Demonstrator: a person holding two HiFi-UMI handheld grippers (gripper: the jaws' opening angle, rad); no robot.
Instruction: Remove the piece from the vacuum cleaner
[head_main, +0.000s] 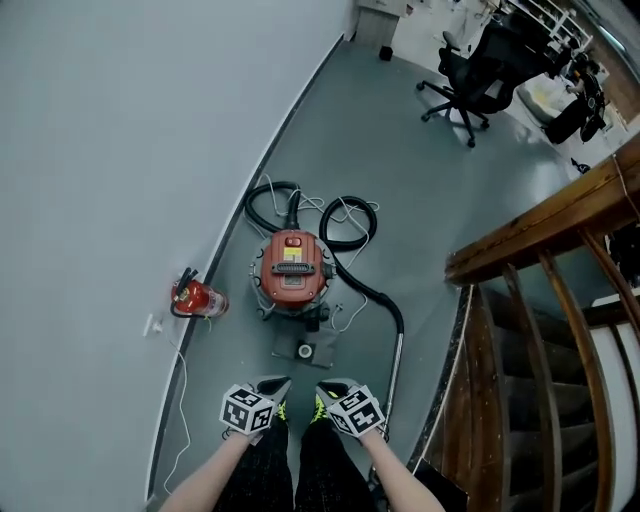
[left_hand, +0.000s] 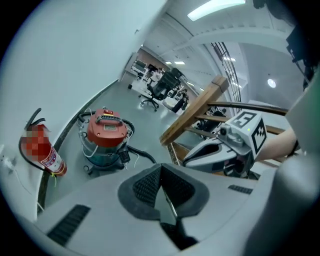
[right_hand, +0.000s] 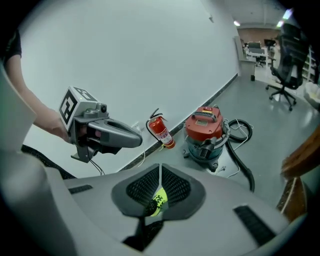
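Clenched on nothing, the left gripper (head_main: 262, 395) and right gripper (head_main: 338, 393) hang side by side, the vacuum cleaner (head_main: 293, 270) upright on the floor at twelve o'clock, equally near both, its hose (head_main: 368, 290) curving to a wand (head_main: 394, 372) at the right gripper's two o'clock.

A red-lidded vacuum cleaner (head_main: 292, 270) stands on the grey floor (head_main: 420, 180) close to a curved white wall (head_main: 130, 150). Its black hose (head_main: 350, 228) loops behind it, then runs forward to a metal wand (head_main: 396, 365) on the right. A small grey piece (head_main: 306, 349) lies on the floor just in front of the cleaner. A red fire extinguisher (head_main: 199, 298) lies by the wall, to the cleaner's left. At the bottom, the left tool (head_main: 268, 388) and right tool (head_main: 338, 388) are held side by side, apart from the cleaner, marker cubes facing up. A wooden stair railing (head_main: 540, 222) fills the right side, and a black office chair (head_main: 472, 72) stands far off.
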